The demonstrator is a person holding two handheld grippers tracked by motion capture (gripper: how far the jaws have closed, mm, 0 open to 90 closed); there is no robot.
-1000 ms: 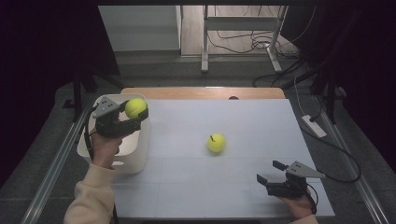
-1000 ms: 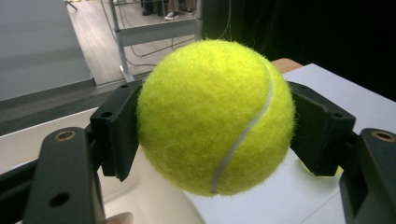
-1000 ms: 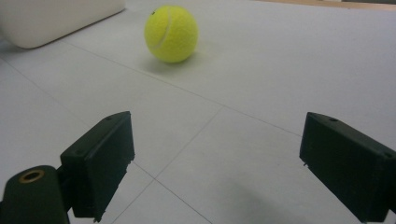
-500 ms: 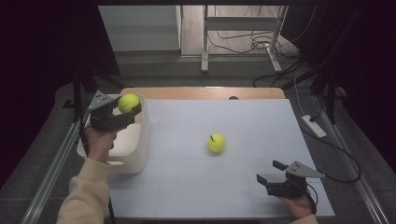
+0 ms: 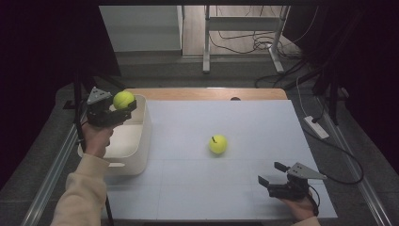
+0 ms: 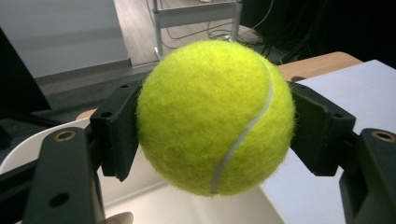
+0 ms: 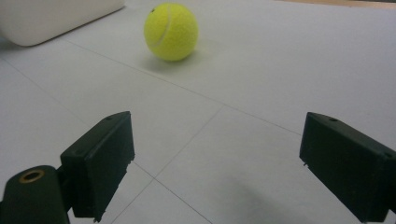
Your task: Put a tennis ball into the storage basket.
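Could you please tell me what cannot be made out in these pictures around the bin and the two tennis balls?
- White bin: in the high view the left gripper, its held tennis ball and the hand cover part of its inside.
- Held ball: in the left gripper view, the jaws hide its flanks.
- Bin: the right gripper view's edge cuts it off.
- Loose tennis ball: dark mark too small.

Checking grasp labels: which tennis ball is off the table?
The tennis ball clamped in the left tongs above the white bin; the other ball lies on the table.

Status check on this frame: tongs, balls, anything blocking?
Left tongs shut on tennis ball, above white bin. Right tongs open, empty. Second ball loose mid-table. Nothing blocking.
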